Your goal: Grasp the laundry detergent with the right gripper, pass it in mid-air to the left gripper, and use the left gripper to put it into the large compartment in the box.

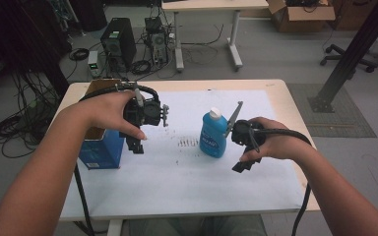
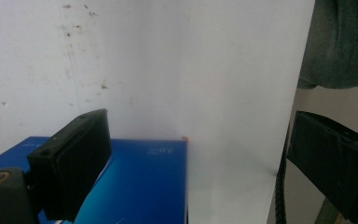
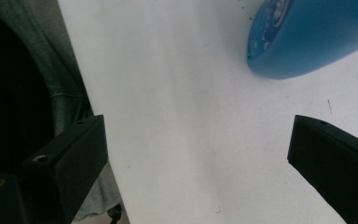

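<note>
A blue bottle (image 1: 213, 135) with a white cap stands upright right of the middle of a white sheet (image 1: 192, 182) on the table. A blue box (image 1: 100, 150) with an open brown top stands at the table's left edge. My left gripper (image 1: 134, 146) hangs beside the box's right side with its jaws pointing down. In the left gripper view, the left gripper (image 2: 200, 163) is open and holds nothing, with the blue box (image 2: 144, 182) below it. Just right of the bottle, my right gripper (image 1: 240, 166) is open. In the right gripper view, the right gripper (image 3: 198, 158) is empty above the sheet, apart from the bottle (image 3: 307, 37).
Behind the table, a computer tower (image 1: 119, 43) and tangled cables (image 1: 19, 123) lie on the floor. A second table (image 1: 206, 6) and a cardboard box (image 1: 300, 14) stand farther back. A black slanted post (image 1: 349, 59) rises at the right.
</note>
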### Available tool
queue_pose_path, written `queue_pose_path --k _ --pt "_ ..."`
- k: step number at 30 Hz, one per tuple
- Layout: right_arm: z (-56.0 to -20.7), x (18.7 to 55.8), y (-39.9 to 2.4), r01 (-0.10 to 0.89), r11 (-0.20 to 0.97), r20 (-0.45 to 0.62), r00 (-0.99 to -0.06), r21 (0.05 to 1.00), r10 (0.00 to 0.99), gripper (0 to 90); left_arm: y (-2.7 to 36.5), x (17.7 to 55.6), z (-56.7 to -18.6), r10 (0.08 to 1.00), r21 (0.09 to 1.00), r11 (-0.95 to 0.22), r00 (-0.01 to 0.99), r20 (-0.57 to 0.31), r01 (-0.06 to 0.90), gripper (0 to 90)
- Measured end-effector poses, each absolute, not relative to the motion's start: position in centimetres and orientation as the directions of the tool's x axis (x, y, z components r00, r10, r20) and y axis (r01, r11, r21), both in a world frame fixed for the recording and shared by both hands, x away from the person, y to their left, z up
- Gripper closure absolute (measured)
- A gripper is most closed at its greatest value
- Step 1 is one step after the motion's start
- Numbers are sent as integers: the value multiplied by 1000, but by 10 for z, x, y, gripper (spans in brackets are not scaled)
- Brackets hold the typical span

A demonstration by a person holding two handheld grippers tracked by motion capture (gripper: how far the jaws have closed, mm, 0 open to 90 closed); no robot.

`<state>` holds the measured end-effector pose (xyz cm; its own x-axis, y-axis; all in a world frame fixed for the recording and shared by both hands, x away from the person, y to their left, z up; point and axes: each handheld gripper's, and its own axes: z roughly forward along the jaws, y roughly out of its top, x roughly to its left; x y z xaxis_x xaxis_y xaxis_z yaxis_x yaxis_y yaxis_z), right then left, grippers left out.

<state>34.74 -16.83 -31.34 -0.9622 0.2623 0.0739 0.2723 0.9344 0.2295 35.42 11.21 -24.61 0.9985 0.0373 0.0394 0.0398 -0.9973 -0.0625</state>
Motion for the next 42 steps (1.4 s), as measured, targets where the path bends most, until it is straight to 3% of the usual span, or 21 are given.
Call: queue_pose_path --k 24,42 --pt "-353 375 -194 402 814 86 -910 420 405 53 117 347 -249 50 -54 -997 998 32 51 68" --pt "-368 381 -194 406 763 89 -902 504 422 52 120 343 -254 59 -66 -996 998 22 60 68"
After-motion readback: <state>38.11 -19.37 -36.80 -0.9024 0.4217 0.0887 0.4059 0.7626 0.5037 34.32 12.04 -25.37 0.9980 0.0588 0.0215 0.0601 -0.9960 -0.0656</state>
